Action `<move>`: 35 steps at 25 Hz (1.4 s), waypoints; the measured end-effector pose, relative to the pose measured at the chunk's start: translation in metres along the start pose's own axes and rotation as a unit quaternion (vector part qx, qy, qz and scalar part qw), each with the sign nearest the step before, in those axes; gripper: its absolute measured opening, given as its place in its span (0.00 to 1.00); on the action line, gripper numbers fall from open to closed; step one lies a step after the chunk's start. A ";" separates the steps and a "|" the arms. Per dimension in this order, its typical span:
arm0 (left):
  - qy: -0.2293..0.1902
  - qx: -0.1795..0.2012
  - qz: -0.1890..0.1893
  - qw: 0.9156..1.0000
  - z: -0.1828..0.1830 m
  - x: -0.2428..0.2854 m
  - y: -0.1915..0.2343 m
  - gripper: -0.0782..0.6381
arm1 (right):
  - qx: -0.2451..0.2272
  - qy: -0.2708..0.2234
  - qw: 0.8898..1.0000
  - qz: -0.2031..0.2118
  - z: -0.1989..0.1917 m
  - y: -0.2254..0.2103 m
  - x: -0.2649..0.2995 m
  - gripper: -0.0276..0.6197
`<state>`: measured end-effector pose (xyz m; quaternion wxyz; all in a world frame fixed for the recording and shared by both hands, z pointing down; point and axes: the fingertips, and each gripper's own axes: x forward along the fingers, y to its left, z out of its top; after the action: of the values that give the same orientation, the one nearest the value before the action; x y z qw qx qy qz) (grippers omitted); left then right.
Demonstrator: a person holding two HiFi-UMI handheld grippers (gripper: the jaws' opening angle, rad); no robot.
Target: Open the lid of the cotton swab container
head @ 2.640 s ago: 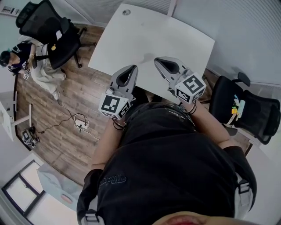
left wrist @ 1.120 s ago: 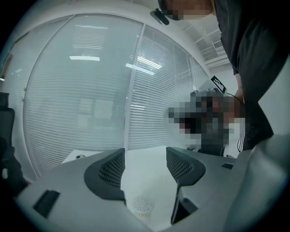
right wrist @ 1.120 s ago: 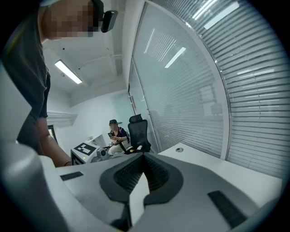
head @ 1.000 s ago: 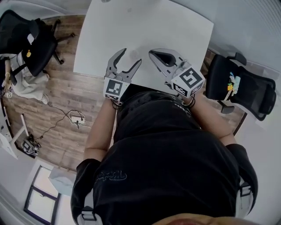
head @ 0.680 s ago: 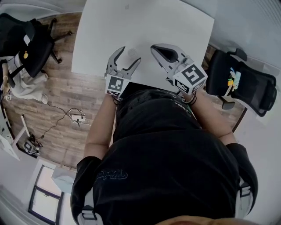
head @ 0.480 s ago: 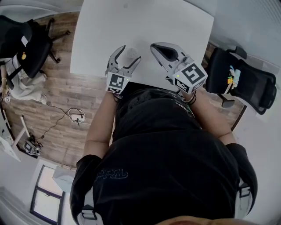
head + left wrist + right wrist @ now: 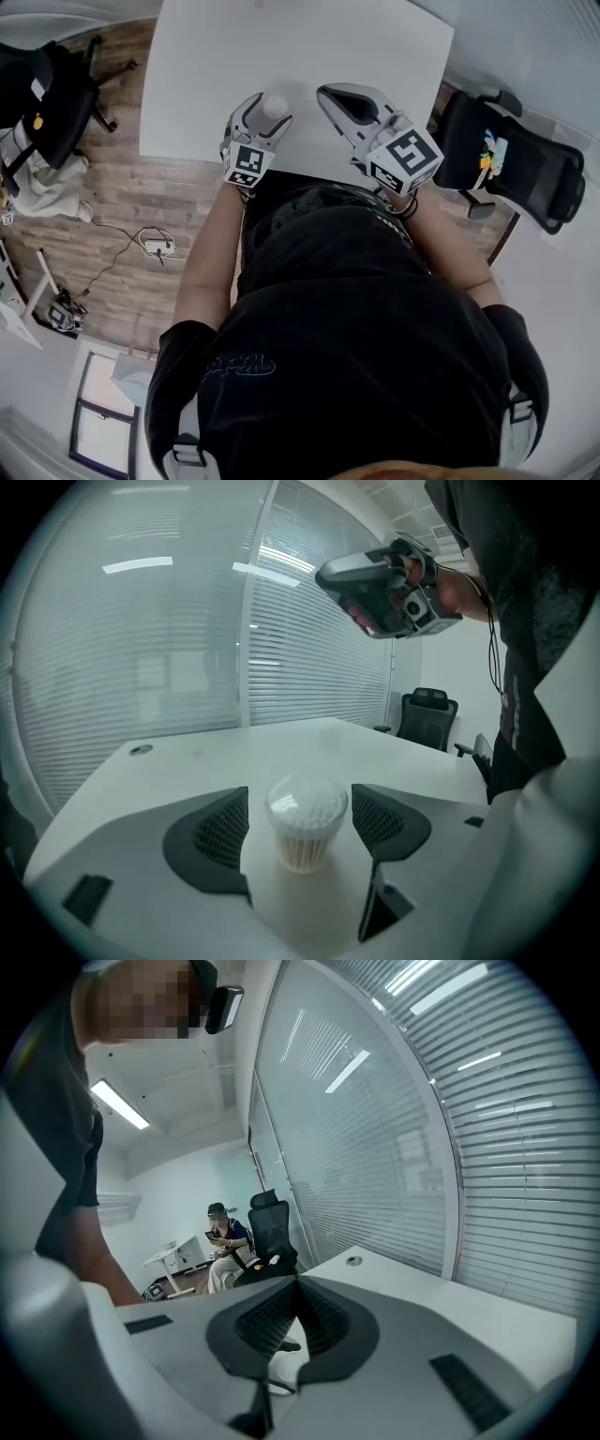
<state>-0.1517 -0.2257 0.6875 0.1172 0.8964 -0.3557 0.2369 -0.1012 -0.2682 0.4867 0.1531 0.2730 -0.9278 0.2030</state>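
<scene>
Fingers, left: at full spread, having just been opening. The pads flank the cotton swab container with a gap on each side, so nothing is gripped yet.
Fingers, right: pressed together with nothing between them.
Container: stands upright on the tabletop near the person's edge. Its clear lid is still on.
Change: a second ago the left gripper sat higher, with no container between its fingers. It has since dropped to tabletop level and now brackets the container.
Right gripper: barely moved, parked off to the side above the tabletop.
Meaning: looks like a pre-grasp. The left gripper probably closes on the body to steady it and the right gripper takes the lid. The opening itself hasn't started.
Left gripper view only: shows the clearance between pads and container, the swab heads under the lid, and the right gripper held well up.
Head view only: shows how the two grippers are spaced, though the left fingers partly hide the container.
Right gripper view only: shows its fingers shut, and a person seated by a chair in the background.
</scene>
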 end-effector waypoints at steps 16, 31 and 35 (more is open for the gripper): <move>0.041 0.014 -0.009 0.999 -0.033 0.020 0.000 0.58 | 0.015 0.015 1.000 -0.008 -0.011 0.003 0.000 0.08; 0.055 0.032 0.004 0.998 -0.036 0.022 0.001 0.48 | 0.013 0.016 1.000 -0.008 -0.014 0.005 -0.003 0.08; 0.056 0.031 0.006 0.998 -0.036 0.021 0.003 0.48 | 0.015 0.008 1.000 -0.012 -0.009 0.005 -0.004 0.08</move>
<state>-0.1525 -0.2261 0.7295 0.1076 0.8829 -0.3467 0.2979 -0.0992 -0.2581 0.4912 0.1584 0.2849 -0.9201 0.2173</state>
